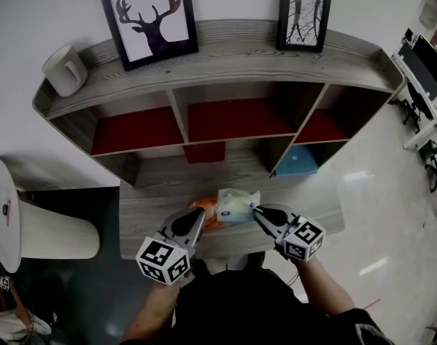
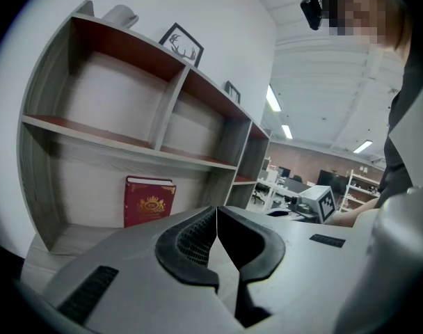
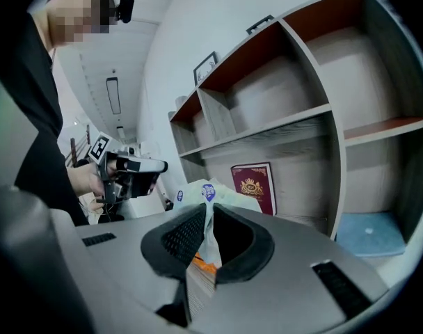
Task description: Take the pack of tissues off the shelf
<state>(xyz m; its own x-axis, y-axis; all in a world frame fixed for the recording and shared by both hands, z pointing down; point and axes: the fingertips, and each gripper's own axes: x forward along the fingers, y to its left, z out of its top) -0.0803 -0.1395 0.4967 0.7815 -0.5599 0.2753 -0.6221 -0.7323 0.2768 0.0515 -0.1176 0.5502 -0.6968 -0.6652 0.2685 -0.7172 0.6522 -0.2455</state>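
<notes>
The pack of tissues (image 1: 238, 205) is grasped at one end by the right gripper (image 1: 258, 210) fingers. Its length runs from them toward the left gripper (image 1: 200, 218), which is clenched empty. The pack is over the desk (image 1: 312, 207), off the shelf (image 1: 226, 49).

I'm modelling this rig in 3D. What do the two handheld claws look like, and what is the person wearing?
The left claw and right claw share one design: pale grey bodies tapering to a point, lined with black ribbed pads. Each carries a white cube printed with black square markers. The person wears a dark top.
</notes>
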